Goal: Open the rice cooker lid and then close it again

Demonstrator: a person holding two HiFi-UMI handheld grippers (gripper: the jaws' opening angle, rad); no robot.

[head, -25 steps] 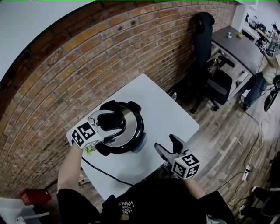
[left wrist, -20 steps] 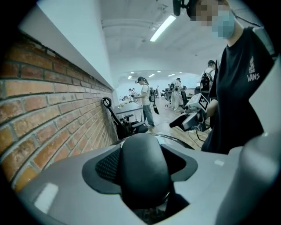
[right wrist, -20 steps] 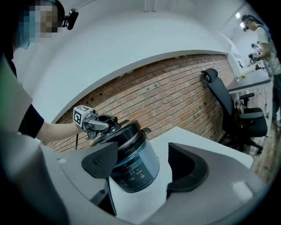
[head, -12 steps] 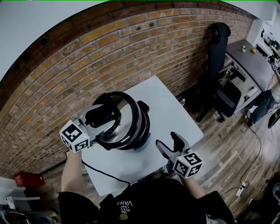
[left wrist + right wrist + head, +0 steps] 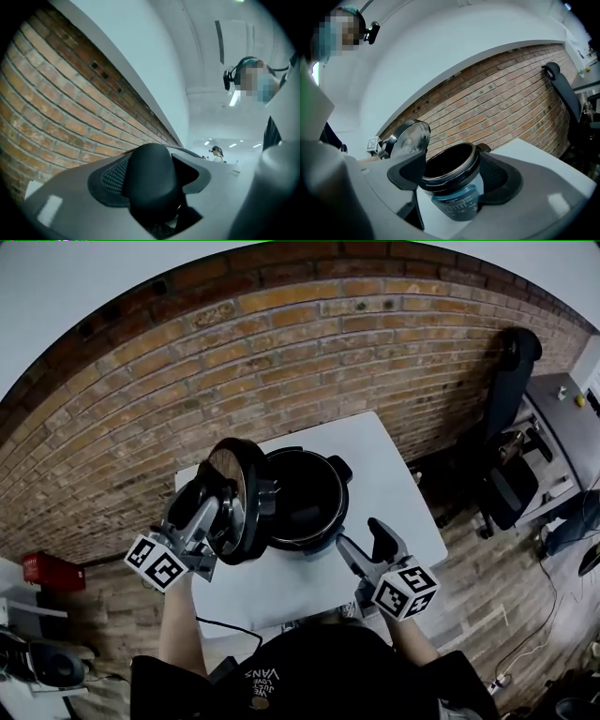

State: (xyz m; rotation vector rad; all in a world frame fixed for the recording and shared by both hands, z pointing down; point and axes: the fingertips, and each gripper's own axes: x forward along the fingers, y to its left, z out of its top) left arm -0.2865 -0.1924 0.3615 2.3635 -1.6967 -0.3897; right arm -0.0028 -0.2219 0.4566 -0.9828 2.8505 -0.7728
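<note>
A red brick wall (image 5: 281,352) runs behind a white table (image 5: 394,488), which stands against it. To the right, well apart from the table, a black office chair (image 5: 511,418) sits by a grey desk (image 5: 562,413).

The rice cooker (image 5: 305,498) stands on the table's left half, near the wall. It is open. A metal rim rings the mouth, and the inside of the pot reads as dark. No view lets me tell what, if anything, is in it. From the right gripper view the cooker's front shows a blue panel (image 5: 457,201) with small print too fine to read.

The lid (image 5: 239,493) is off the pot and stands on edge just left of it. Its shiny underside faces the cooker and its black handle (image 5: 152,183) faces away. The left gripper (image 5: 208,507) has its jaws clamped on that handle. In the left gripper view the dark dome fills the space between the pads. The lid hangs in the air from this grip, above the table's left edge.

The right gripper (image 5: 370,545) hovers over the table's near edge, just beside the cooker's front right and not touching it. Its jaws stand apart with nothing between the pads; the cooker shows beyond them.

A black cable (image 5: 220,626) trails below the table's near side.
</note>
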